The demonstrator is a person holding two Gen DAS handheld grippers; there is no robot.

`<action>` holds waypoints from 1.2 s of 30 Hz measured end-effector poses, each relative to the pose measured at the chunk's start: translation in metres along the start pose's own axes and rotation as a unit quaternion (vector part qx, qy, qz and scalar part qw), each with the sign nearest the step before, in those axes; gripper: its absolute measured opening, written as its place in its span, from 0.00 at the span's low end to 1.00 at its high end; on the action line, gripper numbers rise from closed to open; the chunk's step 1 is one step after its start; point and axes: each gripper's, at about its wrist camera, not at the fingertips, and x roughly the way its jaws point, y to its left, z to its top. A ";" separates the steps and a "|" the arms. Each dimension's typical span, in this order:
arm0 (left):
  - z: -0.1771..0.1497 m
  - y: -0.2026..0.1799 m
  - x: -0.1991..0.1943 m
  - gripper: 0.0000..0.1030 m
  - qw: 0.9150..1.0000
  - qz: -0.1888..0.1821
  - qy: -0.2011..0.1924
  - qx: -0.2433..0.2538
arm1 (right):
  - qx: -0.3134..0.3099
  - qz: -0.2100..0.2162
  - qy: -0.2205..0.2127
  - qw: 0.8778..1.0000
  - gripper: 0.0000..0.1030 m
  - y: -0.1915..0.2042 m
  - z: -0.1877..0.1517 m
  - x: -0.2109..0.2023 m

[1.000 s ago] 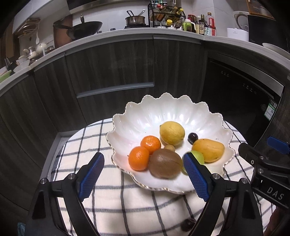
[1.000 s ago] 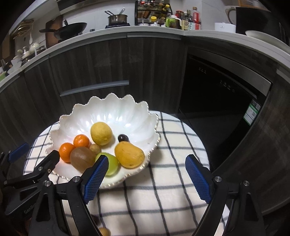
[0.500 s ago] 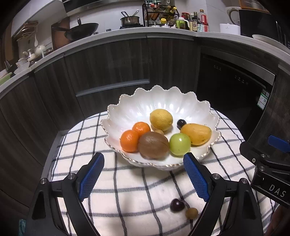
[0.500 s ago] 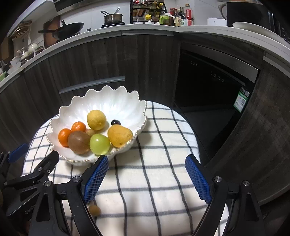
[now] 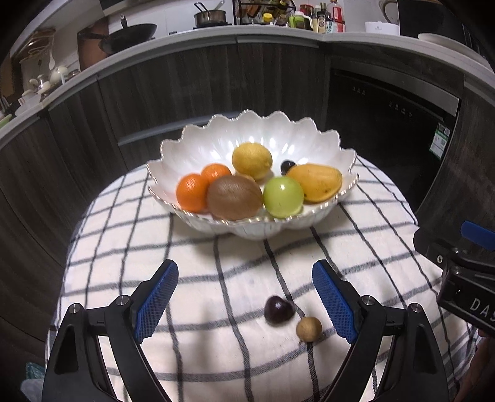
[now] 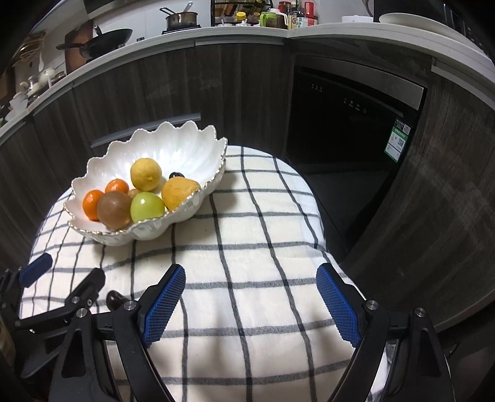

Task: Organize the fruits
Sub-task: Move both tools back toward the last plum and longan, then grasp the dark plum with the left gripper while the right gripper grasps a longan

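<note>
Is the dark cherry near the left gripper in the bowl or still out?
Out: the dark cherry lies on the checked cloth, short of the bowl.

Home kitchen, wok (image 5: 130, 38) and saucepan (image 5: 210, 17) on countertop (image 5: 278, 35), built-in dishwasher (image 6: 349, 123)

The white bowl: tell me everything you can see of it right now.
The bowl is glossy white, ceramic by its look, with a scalloped, shell-like rim edged in a thin metallic line and ribbed outer walls. It stands upright on the checked cloth, beyond both open grippers, neither touching it. Inside, crowded toward the near side, lie two oranges, a kiwi, a green fruit, a lemon, a mango and a small dark fruit.
</note>
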 end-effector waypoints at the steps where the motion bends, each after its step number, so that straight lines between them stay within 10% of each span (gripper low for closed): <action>1: -0.002 -0.001 0.002 0.86 1.000 0.000 0.003 0.000 | -0.001 0.000 0.001 1.000 0.85 0.000 -0.001 0.001; 24: -0.024 -0.024 0.031 0.36 0.998 -0.028 0.064 0.013 | 0.009 0.008 0.024 1.000 0.85 -0.013 -0.006 0.022; 36: -0.026 -0.027 0.035 0.27 0.996 -0.040 0.074 0.011 | 0.012 0.011 0.029 0.999 0.85 -0.014 -0.007 0.025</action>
